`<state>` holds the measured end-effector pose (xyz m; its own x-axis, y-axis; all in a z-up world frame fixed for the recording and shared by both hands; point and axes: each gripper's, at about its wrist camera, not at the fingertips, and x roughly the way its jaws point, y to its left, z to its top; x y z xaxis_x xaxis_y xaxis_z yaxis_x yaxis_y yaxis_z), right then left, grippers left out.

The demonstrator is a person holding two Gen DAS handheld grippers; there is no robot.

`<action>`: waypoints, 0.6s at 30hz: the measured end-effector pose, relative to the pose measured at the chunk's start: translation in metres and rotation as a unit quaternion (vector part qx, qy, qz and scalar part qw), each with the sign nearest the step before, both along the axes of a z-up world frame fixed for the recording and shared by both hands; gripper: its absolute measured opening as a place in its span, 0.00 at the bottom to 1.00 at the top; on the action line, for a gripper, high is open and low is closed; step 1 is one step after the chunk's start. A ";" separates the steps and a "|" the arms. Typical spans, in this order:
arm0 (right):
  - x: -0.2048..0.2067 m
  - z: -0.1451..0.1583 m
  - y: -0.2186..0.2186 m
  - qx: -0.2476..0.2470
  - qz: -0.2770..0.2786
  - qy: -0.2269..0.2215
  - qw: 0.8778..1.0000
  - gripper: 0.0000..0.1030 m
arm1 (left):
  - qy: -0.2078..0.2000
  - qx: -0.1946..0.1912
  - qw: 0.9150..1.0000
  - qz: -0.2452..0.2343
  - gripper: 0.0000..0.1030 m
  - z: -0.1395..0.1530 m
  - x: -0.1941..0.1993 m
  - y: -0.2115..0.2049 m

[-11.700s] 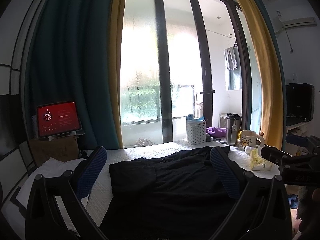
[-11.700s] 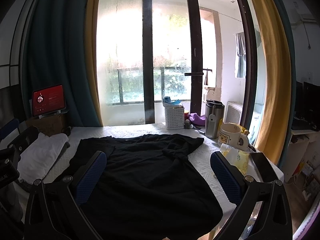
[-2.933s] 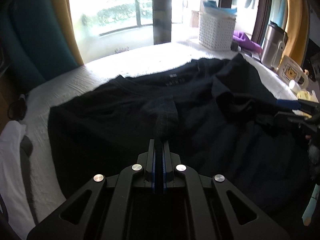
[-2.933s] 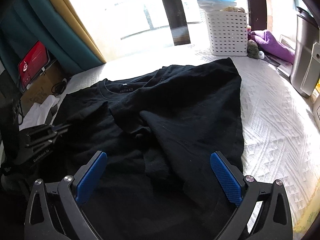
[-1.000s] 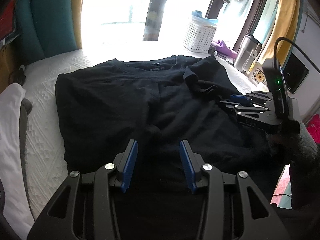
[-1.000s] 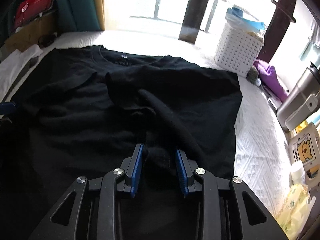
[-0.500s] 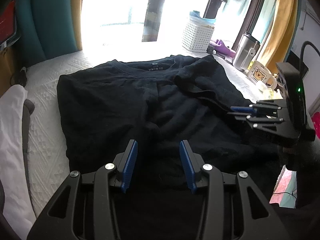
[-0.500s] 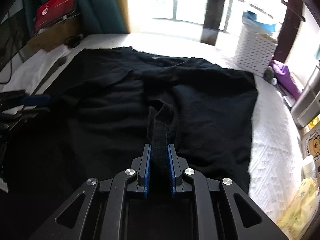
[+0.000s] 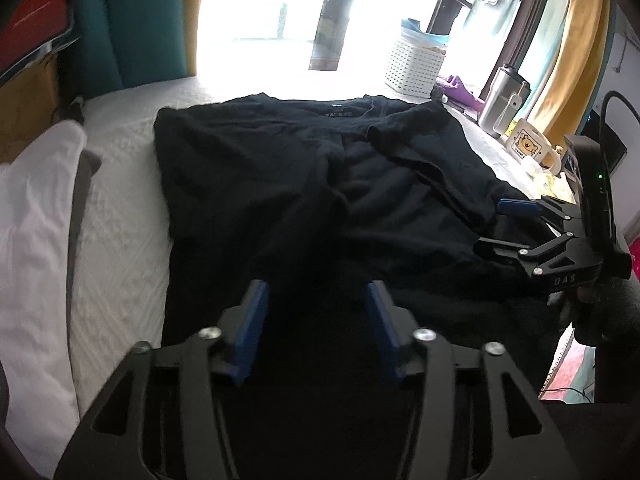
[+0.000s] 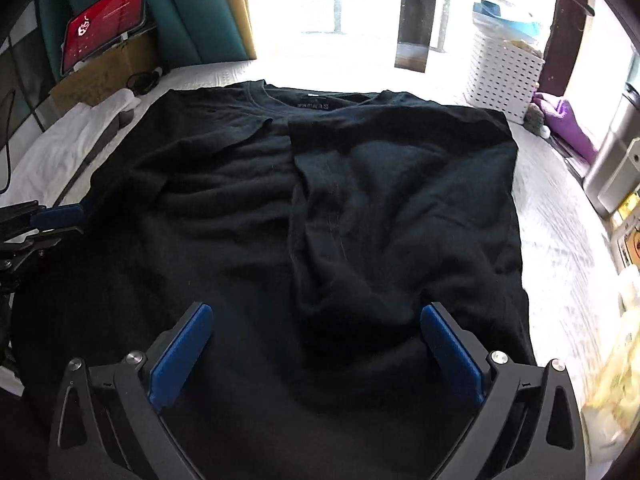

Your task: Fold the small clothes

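A black T-shirt (image 9: 320,184) lies collar-away on the white bed cover (image 9: 120,240), its sides folded in toward the middle (image 10: 320,200). My left gripper (image 9: 316,320) hovers over the shirt's near part, its jaws opening, with only flat cloth below them. My right gripper (image 10: 316,352) hangs over the shirt's near middle with its jaws opening wide, and nothing is pinched between the blue pads (image 10: 180,356). In the left wrist view the right gripper (image 9: 492,226) shows at the shirt's right edge. In the right wrist view the left gripper (image 10: 60,224) shows at its left edge.
A white basket (image 10: 504,76), purple cloth (image 10: 564,120), steel tumbler (image 9: 500,100) and bear mug (image 9: 528,146) line the bed's right side. White clothing (image 9: 36,220) lies at the left. A red-screened tablet (image 10: 104,24) stands on a cardboard box (image 10: 104,76).
My right gripper let go of the fold of shirt that it pinched half a second ago and opened wide. My left jaws spread wider, and that gripper shifted slightly over the shirt.
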<state>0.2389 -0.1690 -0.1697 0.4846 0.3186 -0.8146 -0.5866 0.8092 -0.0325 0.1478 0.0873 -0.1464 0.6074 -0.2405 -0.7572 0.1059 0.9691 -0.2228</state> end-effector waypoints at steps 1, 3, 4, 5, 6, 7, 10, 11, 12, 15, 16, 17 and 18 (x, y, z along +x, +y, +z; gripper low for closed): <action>-0.002 0.000 -0.002 0.002 -0.002 -0.001 1.000 1.00 | 0.001 -0.003 1.000 0.001 0.54 -0.001 -0.006 0.001; -0.006 0.001 -0.010 0.009 -0.011 -0.003 1.000 1.00 | 0.002 -0.002 1.000 0.004 0.54 -0.002 -0.016 0.003; -0.009 0.003 -0.016 0.014 -0.018 -0.005 1.000 1.00 | 0.003 -0.001 1.000 0.007 0.54 -0.003 -0.023 0.005; -0.011 0.004 -0.021 0.017 -0.026 -0.007 1.000 1.00 | 0.005 -0.002 1.000 0.011 0.54 -0.004 -0.028 0.006; -0.013 0.005 -0.026 0.018 -0.030 -0.009 0.999 1.00 | 0.007 -0.003 1.000 0.015 0.54 -0.006 -0.033 0.008; -0.016 0.007 -0.033 0.020 -0.038 -0.014 0.999 1.00 | 0.008 -0.005 1.000 0.021 0.54 -0.007 -0.040 0.010; -0.025 0.011 -0.055 0.028 -0.061 -0.024 0.997 1.00 | 0.007 0.001 0.999 0.033 0.54 -0.008 -0.056 0.014; -0.028 0.013 -0.063 0.032 -0.068 -0.026 0.997 1.00 | 0.005 0.002 0.999 0.037 0.54 -0.008 -0.062 0.014; -0.032 0.014 -0.072 0.035 -0.077 -0.029 0.996 1.00 | 0.004 0.003 0.999 0.040 0.54 -0.009 -0.067 0.015; -0.048 0.018 -0.096 0.039 -0.098 -0.042 0.994 1.00 | -0.004 0.008 0.999 0.050 0.54 -0.008 -0.080 0.014; -0.054 0.019 -0.105 0.040 -0.106 -0.046 0.993 1.00 | -0.007 0.009 0.998 0.054 0.54 -0.008 -0.085 0.014; -0.060 0.020 -0.112 0.042 -0.112 -0.049 0.992 1.00 | -0.008 0.010 0.998 0.057 0.54 -0.009 -0.089 0.014; -0.066 0.021 -0.120 0.044 -0.119 -0.052 0.991 1.00 | -0.009 0.012 0.998 0.061 0.54 -0.010 -0.093 0.014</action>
<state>0.1733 -0.2886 -0.1491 0.6343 0.2527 -0.7306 -0.3765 0.9264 -0.0065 0.0551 0.1014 -0.1561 0.6440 -0.1463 -0.7509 -0.0093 0.9800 -0.1989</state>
